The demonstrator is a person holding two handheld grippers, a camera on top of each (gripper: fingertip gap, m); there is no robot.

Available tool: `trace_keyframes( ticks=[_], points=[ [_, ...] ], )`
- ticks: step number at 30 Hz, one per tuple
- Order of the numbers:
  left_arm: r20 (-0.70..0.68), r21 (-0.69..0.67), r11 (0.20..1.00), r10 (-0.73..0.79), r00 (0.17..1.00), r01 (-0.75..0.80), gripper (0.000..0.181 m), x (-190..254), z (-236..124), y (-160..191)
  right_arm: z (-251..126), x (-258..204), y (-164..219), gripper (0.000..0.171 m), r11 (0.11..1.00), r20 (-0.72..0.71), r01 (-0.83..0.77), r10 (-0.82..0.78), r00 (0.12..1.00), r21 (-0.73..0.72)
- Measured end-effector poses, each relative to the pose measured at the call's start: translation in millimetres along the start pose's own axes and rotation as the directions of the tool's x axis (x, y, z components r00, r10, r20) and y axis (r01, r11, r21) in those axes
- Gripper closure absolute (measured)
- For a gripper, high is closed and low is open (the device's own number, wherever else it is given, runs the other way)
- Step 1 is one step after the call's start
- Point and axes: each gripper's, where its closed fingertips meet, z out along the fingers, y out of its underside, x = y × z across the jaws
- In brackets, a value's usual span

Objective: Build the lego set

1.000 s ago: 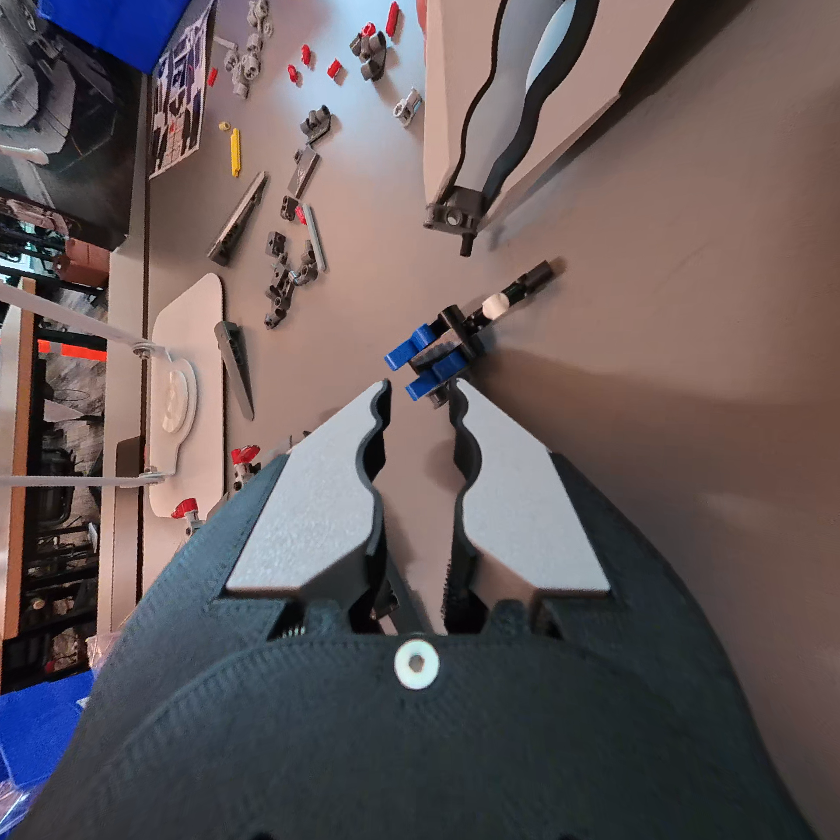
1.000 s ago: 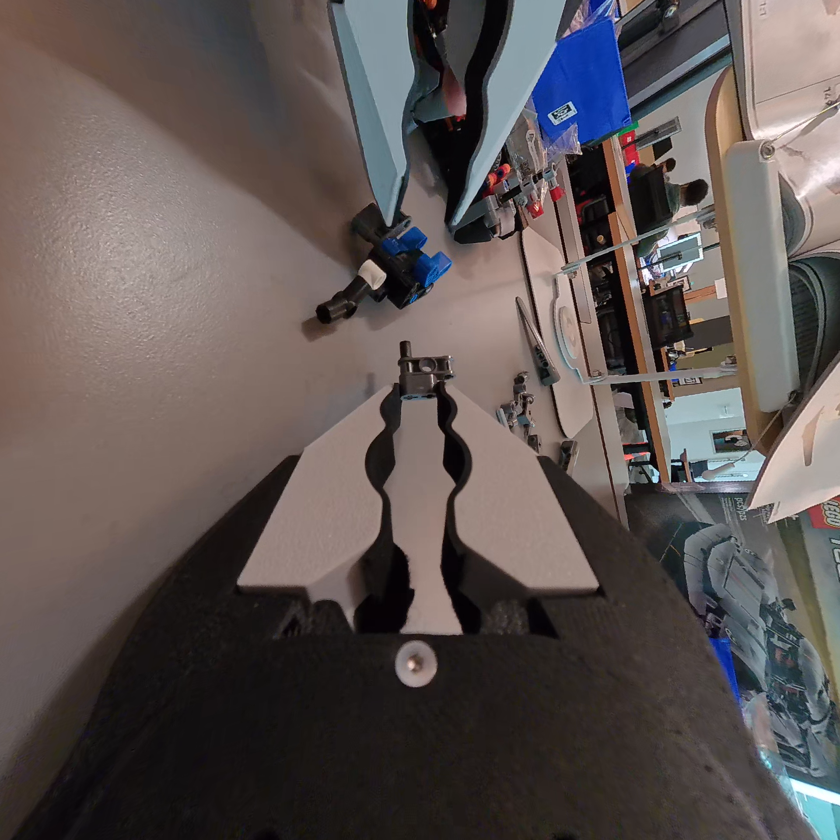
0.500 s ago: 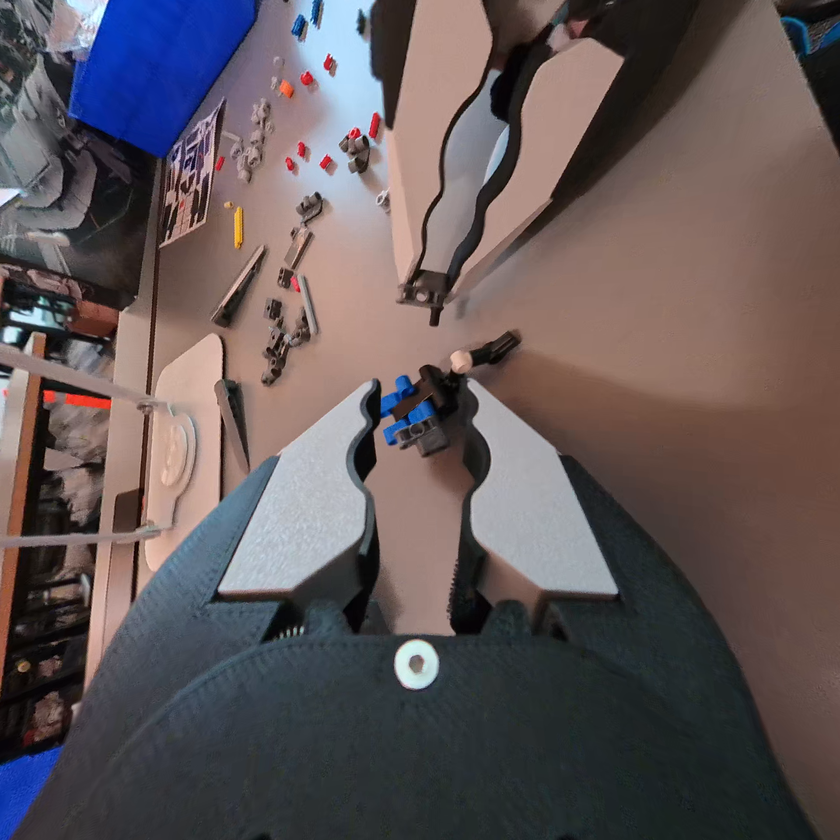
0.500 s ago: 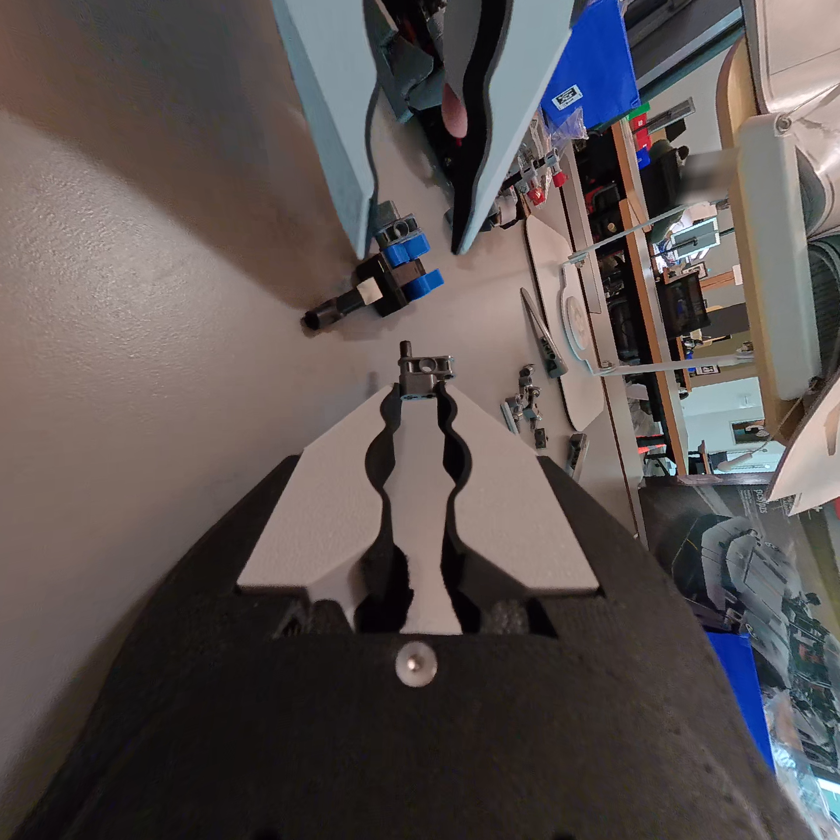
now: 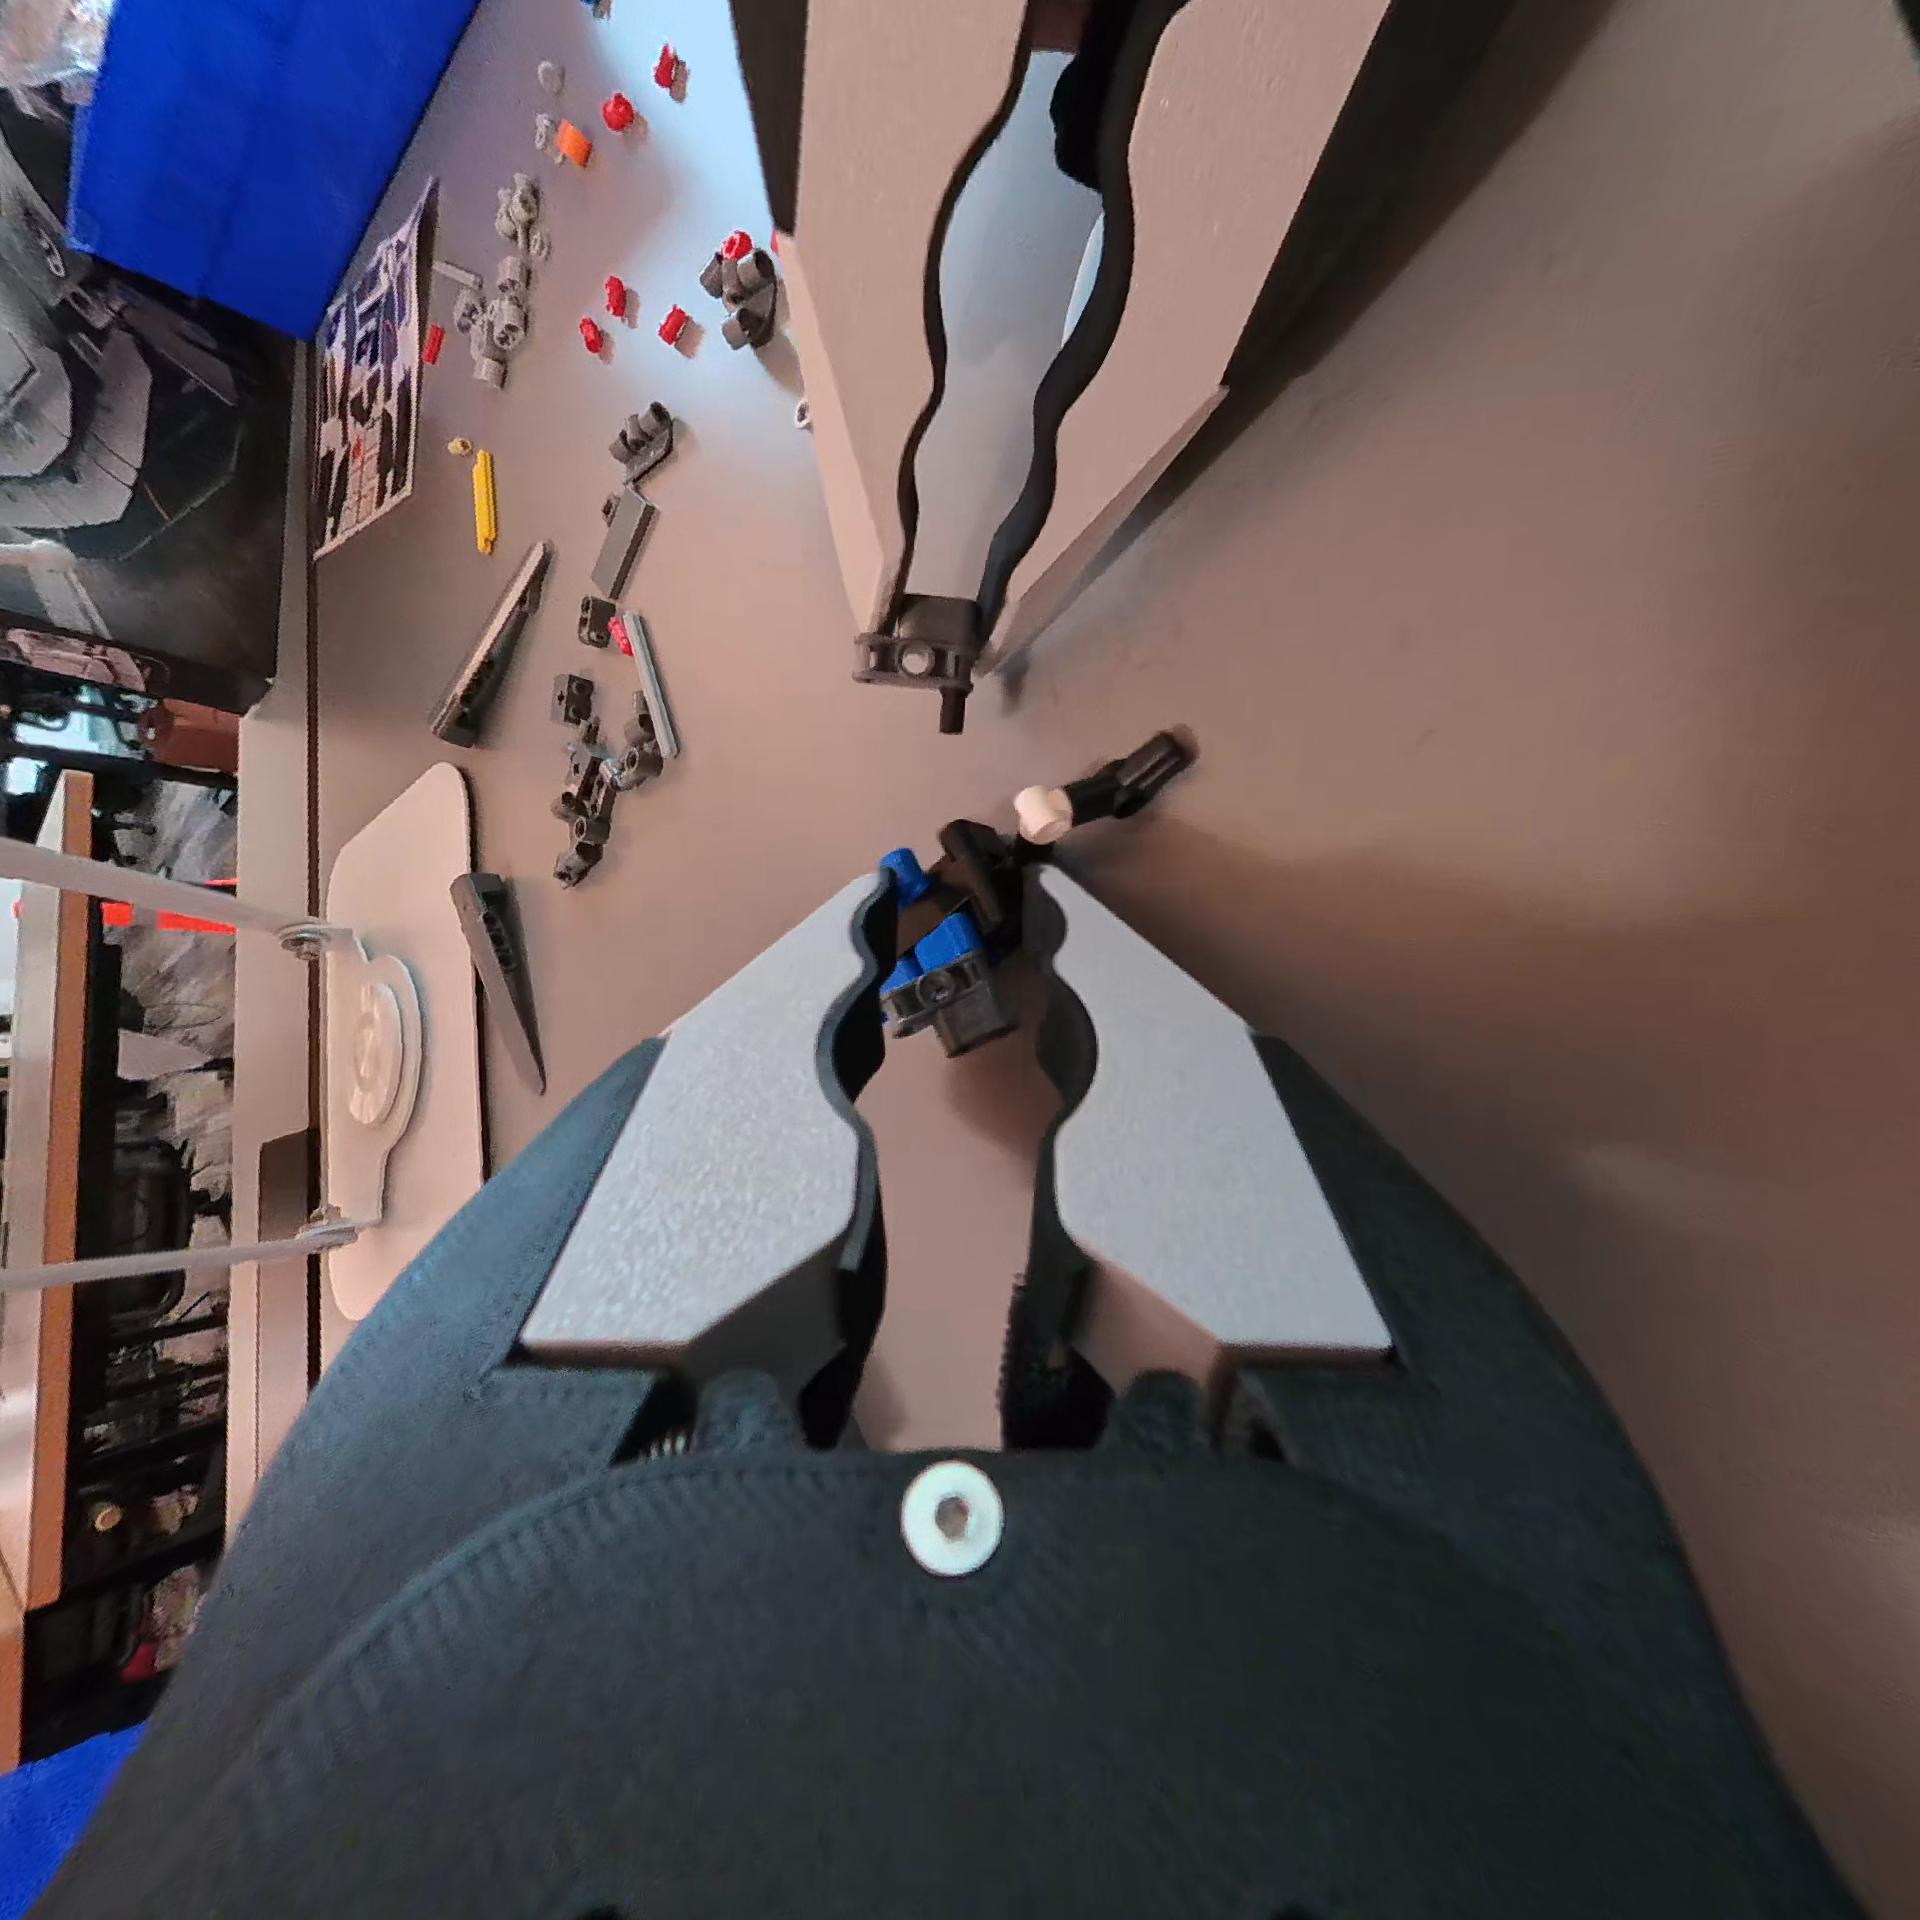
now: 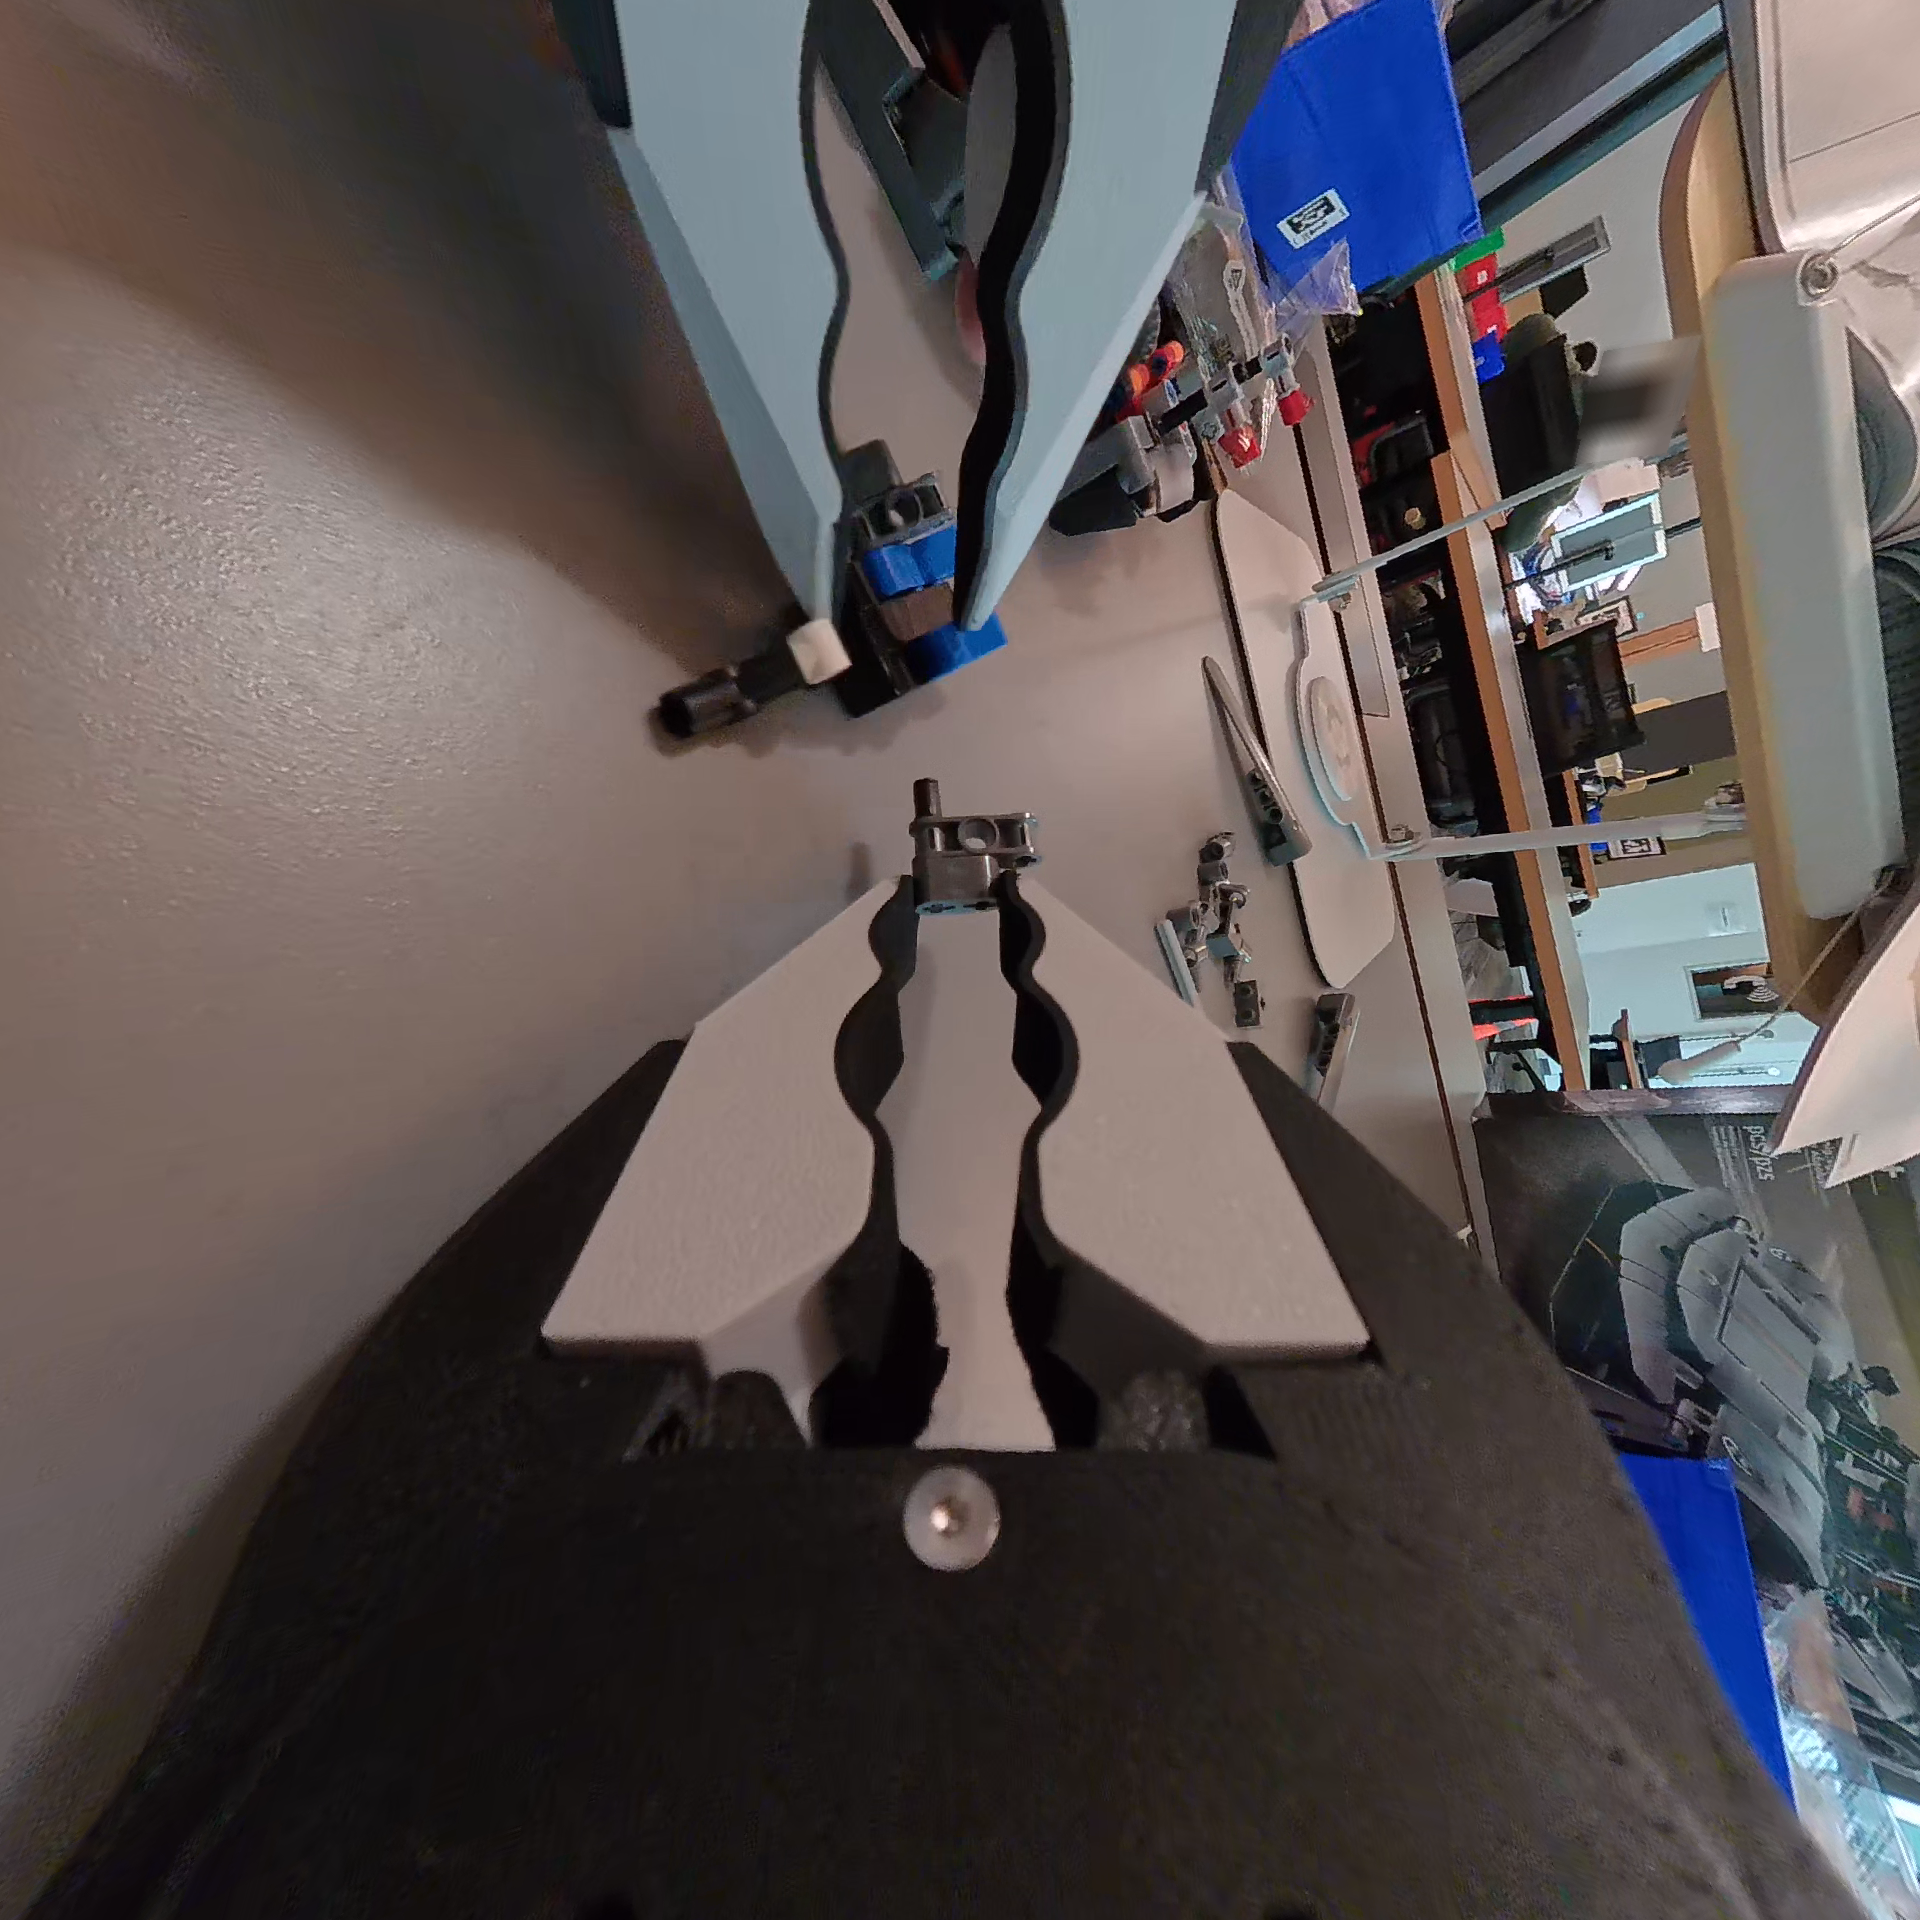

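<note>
Far to the left, loose parts (image 5: 582, 665) are lying scattered on the table (image 5: 1558, 727), grey beams, red pins and a yellow axle among them, so most of the build is waiting. Nearer, your left gripper (image 5: 951, 935) is straddling the black-and-blue sub-assembly (image 5: 951, 992), which is lying on the table between its fingers with a black axle and white bush sticking out beyond the tips. The jaws are standing spread around it; whether either is touching it you cannot tell from these views. To the right, your right gripper (image 6: 961, 894) is pinching a small grey connector (image 6: 971, 847) at its fingertips, held just short of the sub-assembly. Judging by this, you are partway through one joining step: one small cluster is made, the connector is not yet attached, and the bulk of the set remains unbuilt.
</note>
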Motion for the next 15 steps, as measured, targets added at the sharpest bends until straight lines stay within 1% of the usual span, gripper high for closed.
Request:
trace_keyframes(
  ticks=[1, 3, 7, 10, 15],
  points=[
    [-0.008, 0.012, 1.000, 0.006, 1.000, -0.006, 0.162, 1.7, -1.2, -2.4, 0.0, -0.3, -0.2, 0.158, 1.000, 0.002, 0.000, 0.000, 1.000, 0.001],
    [-0.029, 0.038, 0.999, 0.028, 0.999, -0.027, 0.163, 7.2, -2.9, -7.5, -0.1, -0.7, -0.4, 0.158, 1.000, 0.005, -0.001, 0.001, 1.000, 0.003],
    [-0.026, 0.054, 0.997, 0.054, 0.998, -0.052, 0.162, 9.0, -4.5, -10.2, -0.9, -1.8, -1.8, 0.158, 1.000, 0.009, 0.002, -0.002, 1.000, 0.011],
    [-0.002, 0.047, 0.998, 0.051, 0.999, -0.051, 0.161, 4.6, -4.6, -8.4, -0.8, -1.8, -2.5, 0.158, 1.000, 0.008, 0.004, -0.005, 1.000, 0.014],
    [-0.007, 0.030, 0.999, 0.039, 0.999, -0.039, 0.163, 5.4, -1.3, -5.9, -0.3, -2.4, -3.1, 0.158, 1.000, 0.013, 0.003, -0.003, 1.000, 0.018]
  ],
)
